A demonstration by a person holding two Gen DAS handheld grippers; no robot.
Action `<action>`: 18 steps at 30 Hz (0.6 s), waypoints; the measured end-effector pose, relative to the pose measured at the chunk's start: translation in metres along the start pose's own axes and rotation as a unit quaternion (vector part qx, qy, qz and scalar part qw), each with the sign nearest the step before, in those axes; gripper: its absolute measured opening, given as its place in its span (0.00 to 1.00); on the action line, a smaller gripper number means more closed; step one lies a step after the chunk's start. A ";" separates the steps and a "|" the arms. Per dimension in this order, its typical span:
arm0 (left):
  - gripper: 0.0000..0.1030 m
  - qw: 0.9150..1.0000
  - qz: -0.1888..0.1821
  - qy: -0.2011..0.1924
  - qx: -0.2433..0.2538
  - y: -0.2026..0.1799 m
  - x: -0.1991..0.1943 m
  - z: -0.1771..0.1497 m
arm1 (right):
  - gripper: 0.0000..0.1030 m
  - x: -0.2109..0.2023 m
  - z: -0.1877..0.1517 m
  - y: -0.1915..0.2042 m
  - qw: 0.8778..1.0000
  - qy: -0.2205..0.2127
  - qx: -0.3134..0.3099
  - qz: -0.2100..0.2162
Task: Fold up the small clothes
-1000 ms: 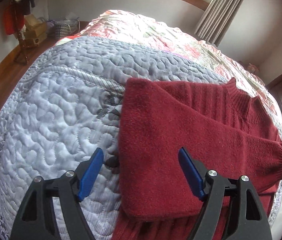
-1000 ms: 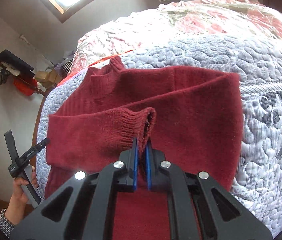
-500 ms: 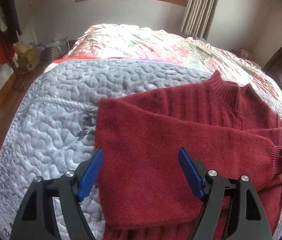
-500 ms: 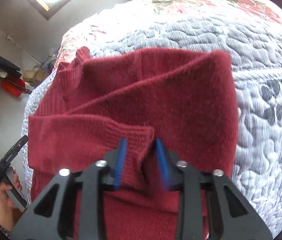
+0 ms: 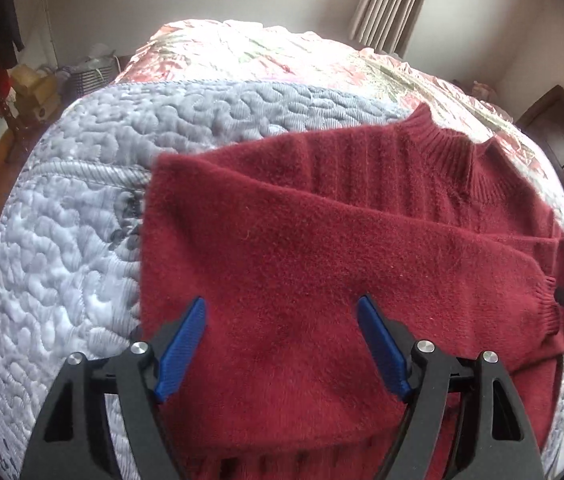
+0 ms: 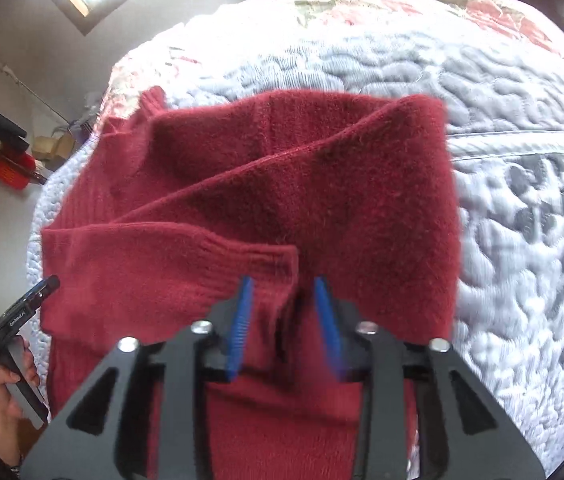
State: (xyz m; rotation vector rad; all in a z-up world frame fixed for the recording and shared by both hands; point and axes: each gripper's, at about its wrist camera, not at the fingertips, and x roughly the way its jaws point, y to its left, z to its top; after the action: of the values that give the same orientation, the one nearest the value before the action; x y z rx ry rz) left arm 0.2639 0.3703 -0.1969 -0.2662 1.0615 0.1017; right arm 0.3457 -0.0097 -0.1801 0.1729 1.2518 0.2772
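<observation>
Your red sweater (image 5: 322, 248) lies on the bed's grey quilt (image 5: 61, 240), both sleeves folded across its chest. Your left gripper (image 5: 282, 344) hangs over the sweater's nearer sleeve, jaws wide and empty. Your right gripper (image 6: 286, 320) sits at that sleeve's ribbed cuff (image 6: 257, 268), jaws partly parted, gripping nothing.

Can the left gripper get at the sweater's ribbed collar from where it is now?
Probably yes. The left gripper is open over the folded sleeve, and nothing lies between it and the collar on the sweater's far side; it would need to reach forward across the sweater.
</observation>
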 end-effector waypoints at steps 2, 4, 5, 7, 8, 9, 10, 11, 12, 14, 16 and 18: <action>0.80 1.000 -0.005 -0.009 -0.003 0.008 -0.024 -0.010 | 0.35 -0.020 -0.017 0.000 1.000 -0.009 -0.011 -0.001; 0.83 1.000 -0.006 -0.011 -0.001 0.018 -0.049 -0.030 | 0.38 -0.038 -0.042 -0.003 1.000 -0.009 -0.019 -0.005; 0.83 1.000 -0.004 -0.003 0.001 0.023 -0.060 -0.045 | 0.40 -0.046 -0.056 -0.005 1.000 -0.006 -0.021 -0.006; 0.84 1.000 -0.001 0.014 0.009 0.031 -0.075 -0.072 | 0.46 -0.060 -0.089 -0.012 1.000 0.008 -0.021 -0.004; 0.84 0.999 0.001 0.028 0.016 0.035 -0.082 -0.091 | 0.49 -0.065 -0.106 -0.015 1.000 0.017 -0.020 -0.006; 0.85 0.999 0.004 0.039 0.021 0.037 -0.086 -0.106 | 0.53 -0.070 -0.123 -0.019 0.999 0.028 -0.019 -0.009; 0.85 0.998 0.010 0.052 0.023 0.038 -0.090 -0.122 | 0.56 -0.075 -0.142 -0.024 0.999 0.041 -0.019 -0.012; 0.85 0.998 0.013 0.065 0.022 0.040 -0.094 -0.138 | 0.56 -0.080 -0.160 -0.029 0.998 0.052 -0.020 -0.014; 0.85 0.997 0.011 0.077 0.019 0.045 -0.099 -0.156 | 0.56 -0.085 -0.177 -0.031 0.998 0.063 -0.020 -0.016; 0.85 0.995 0.011 0.097 0.007 0.051 -0.105 -0.185 | 0.56 -0.093 -0.211 -0.036 0.996 0.085 -0.018 -0.011; 0.85 0.993 0.005 0.115 0.005 0.053 -0.110 -0.215 | 0.56 -0.096 -0.240 -0.038 0.995 0.103 -0.009 -0.005; 0.85 0.992 0.002 0.125 0.008 0.050 -0.114 -0.236 | 0.56 -0.097 -0.265 -0.042 0.993 0.117 -0.002 0.001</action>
State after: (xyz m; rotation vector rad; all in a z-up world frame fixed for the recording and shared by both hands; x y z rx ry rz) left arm -0.0022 0.3615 -0.2144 -0.2661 1.3115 0.0650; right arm 0.0702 -0.0848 -0.1848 0.1409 1.4837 0.3078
